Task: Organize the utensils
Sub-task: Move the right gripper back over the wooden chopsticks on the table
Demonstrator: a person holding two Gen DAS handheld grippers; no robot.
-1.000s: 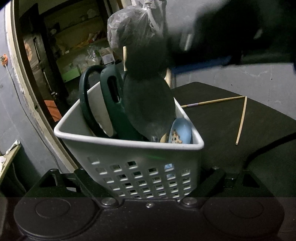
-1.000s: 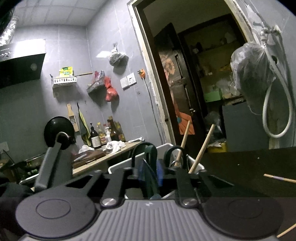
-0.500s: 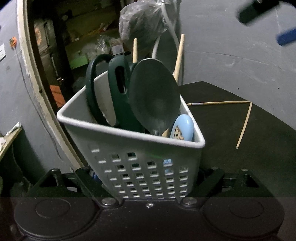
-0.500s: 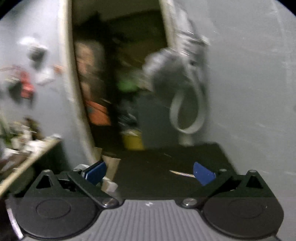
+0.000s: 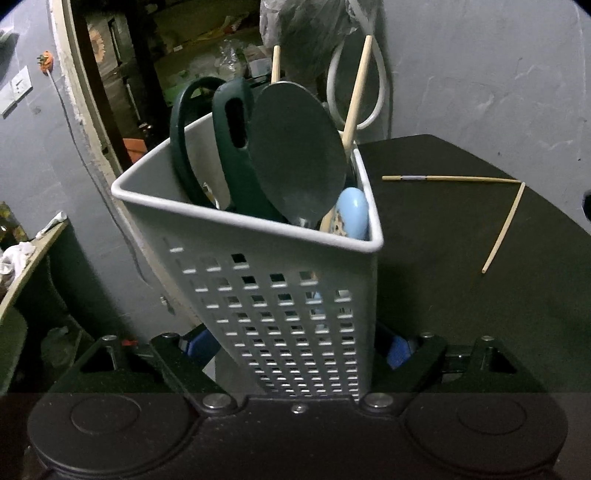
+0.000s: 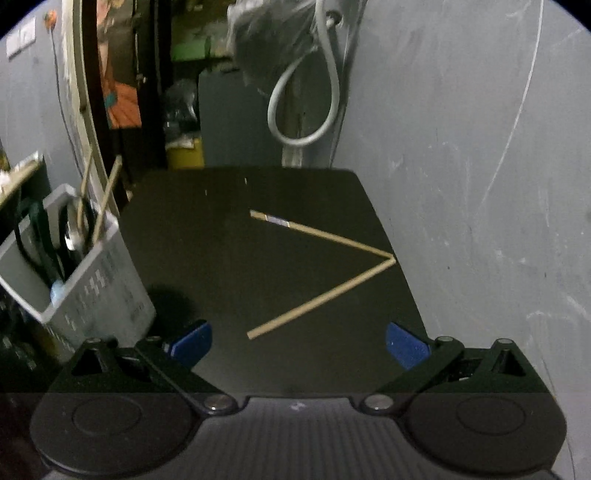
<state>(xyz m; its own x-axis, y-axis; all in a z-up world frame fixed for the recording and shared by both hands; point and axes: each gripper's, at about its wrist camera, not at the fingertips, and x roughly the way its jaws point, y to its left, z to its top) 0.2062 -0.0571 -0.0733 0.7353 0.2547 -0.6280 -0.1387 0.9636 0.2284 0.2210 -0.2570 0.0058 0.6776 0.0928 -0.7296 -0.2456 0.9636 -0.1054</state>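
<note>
A white perforated utensil basket stands tilted between the blue pads of my left gripper, whose jaws are closing and press on its sides. It holds a dark ladle, green-handled scissors, a light blue spoon and two chopsticks. My right gripper hangs open and empty above the black table. Two loose chopsticks lie there in a V. The basket shows at that view's left.
The table's left edge drops off beside the basket toward a doorway. A grey wall runs close along the table's right and far sides. A hose loop and a plastic bag hang behind the table.
The right gripper opened, left the basket top and swung right and down to face the table. The ladle now stands free in the basket. The left jaws have drawn in on the basket.
</note>
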